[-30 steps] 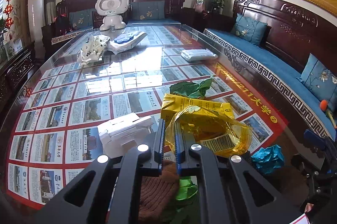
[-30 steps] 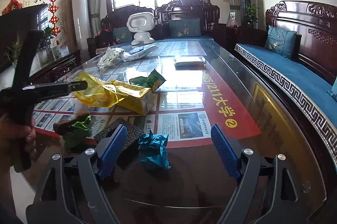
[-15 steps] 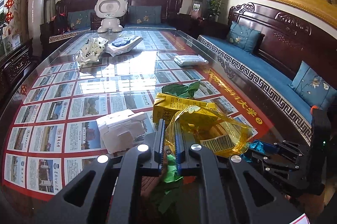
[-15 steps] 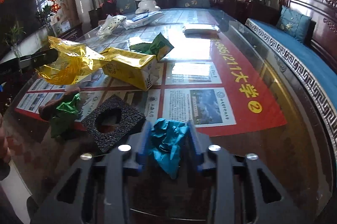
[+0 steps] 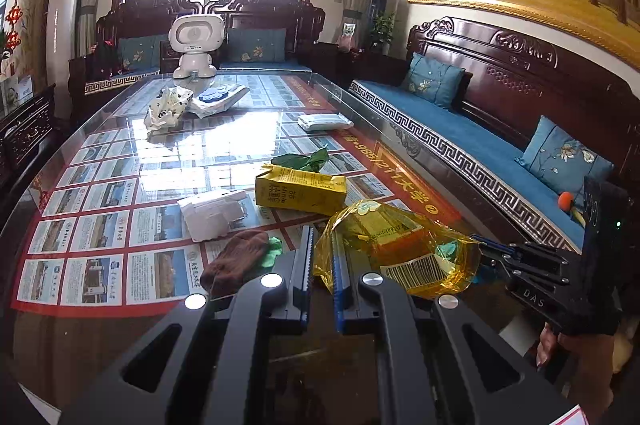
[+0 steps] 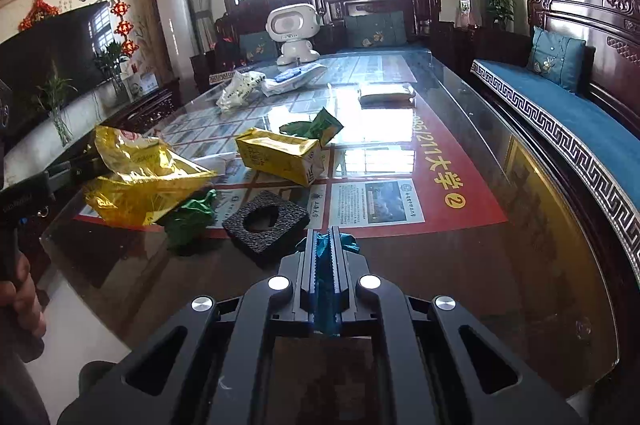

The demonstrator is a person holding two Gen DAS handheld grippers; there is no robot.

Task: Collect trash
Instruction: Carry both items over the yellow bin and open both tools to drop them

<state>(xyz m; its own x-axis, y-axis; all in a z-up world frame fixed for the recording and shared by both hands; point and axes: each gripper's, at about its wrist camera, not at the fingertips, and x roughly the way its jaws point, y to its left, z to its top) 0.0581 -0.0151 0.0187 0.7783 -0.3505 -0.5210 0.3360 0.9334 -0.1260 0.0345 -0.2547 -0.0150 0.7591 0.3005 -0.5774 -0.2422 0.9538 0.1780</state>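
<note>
Trash on a glass-topped table (image 6: pixel 460 245), catalogued from both wrist views; left gripper (image 5: pixel 321 257), jaws closed on the edge of a crumpled yellow cellophane wrapper (image 5: pixel 400 249), which hangs clear of the glass above the table's near edge; right gripper (image 6: pixel 327 253), jaws pinched tight on a crumpled teal wrapper (image 6: pixel 325 265) at the near edge, the paper bulging out ahead of and behind the pads; black foam square (image 6: pixel 266 221) with a round hole, just beside the right gripper on the glass; green crumpled wrapper (image 6: pixel 190 215) near the foam; brown knitted piece (image 5: pixel 234 261) touching that green wrapper; yellow carton (image 5: pixel 300 189) lying flat toward the table's middle; green packet (image 6: pixel 316 127) just behind the carton; white folded paper (image 5: pixel 212 213) beside the carton; white toy robot (image 5: pixel 196 45) at the far edge.
</note>
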